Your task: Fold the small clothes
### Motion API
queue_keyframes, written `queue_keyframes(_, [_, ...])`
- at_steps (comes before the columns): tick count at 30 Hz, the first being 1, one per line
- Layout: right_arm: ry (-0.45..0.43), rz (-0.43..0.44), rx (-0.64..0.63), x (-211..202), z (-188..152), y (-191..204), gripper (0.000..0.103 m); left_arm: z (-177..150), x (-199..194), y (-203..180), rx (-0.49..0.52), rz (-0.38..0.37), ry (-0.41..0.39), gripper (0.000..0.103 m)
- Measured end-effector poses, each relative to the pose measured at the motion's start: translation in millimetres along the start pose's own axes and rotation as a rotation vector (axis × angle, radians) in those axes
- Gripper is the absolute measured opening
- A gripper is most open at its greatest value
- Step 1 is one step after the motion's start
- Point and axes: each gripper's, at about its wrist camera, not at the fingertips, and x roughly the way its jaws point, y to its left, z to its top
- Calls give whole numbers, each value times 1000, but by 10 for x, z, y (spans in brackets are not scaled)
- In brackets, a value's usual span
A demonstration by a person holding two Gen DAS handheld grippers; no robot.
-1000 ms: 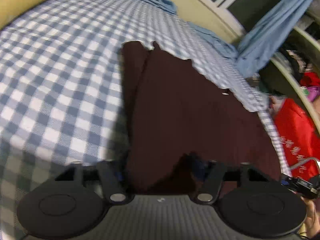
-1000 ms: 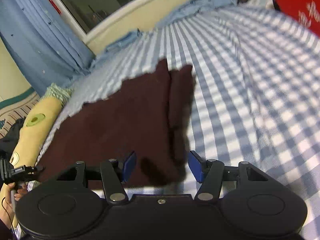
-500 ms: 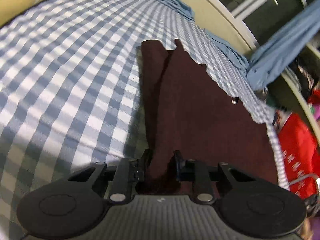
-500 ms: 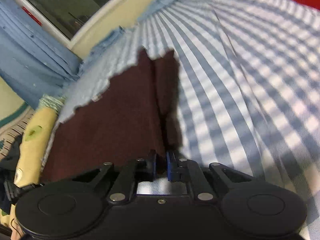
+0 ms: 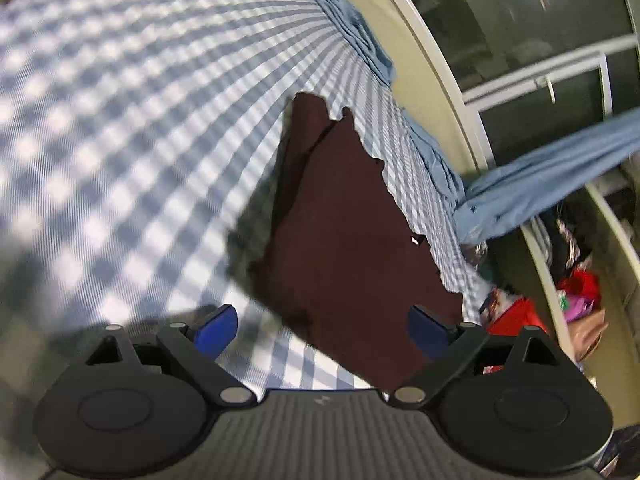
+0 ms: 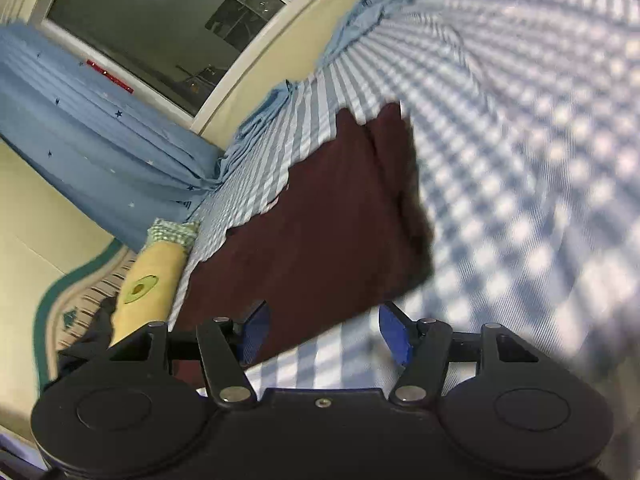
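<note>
a dark brown-red cloth [image 5: 344,232] is laid flat on the blue and white checked bed sheet [image 5: 132,128]. one long side is folded over, so a thin strip is seen along that edge. the far edge is wavy. its near corner is blurred.

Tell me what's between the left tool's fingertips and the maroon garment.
Only bare checked bedsheet, in the left wrist view. The left tool, jaws opening, holds nothing; the maroon garment lies just ahead.
</note>
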Motion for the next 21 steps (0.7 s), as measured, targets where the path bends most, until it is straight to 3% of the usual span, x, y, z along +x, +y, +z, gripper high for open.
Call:
queue_keyframes(5, [-15, 15, 70, 333, -219, -62, 59, -116, 190, 26, -46, 18, -154, 91])
queue_keyframes(9, [-117, 14, 122, 583, -247, -106, 49, -8, 427, -26, -56, 21, -194, 86])
queue_keyframes(11, [-144, 25, 152, 716, -223, -88, 48, 37, 530, -69, -45, 47, -217, 71])
queue_keyframes(13, [-161, 33, 160, 820, -172, -62, 48, 83, 633, -47, -66, 54, -216, 34])
queue_keyframes(14, [-174, 41, 173, 868, -142, -54, 44, 89, 655, -11, -89, 45, -209, 27])
queue_keyframes(17, [-195, 33, 211, 950, -70, -92, 21, 65, 670, 92, -131, 13, -206, 24])
queue_keyframes(21, [-205, -17, 161, 951, -69, -51, 8, -11, 607, 69, -114, 9, -226, 20])
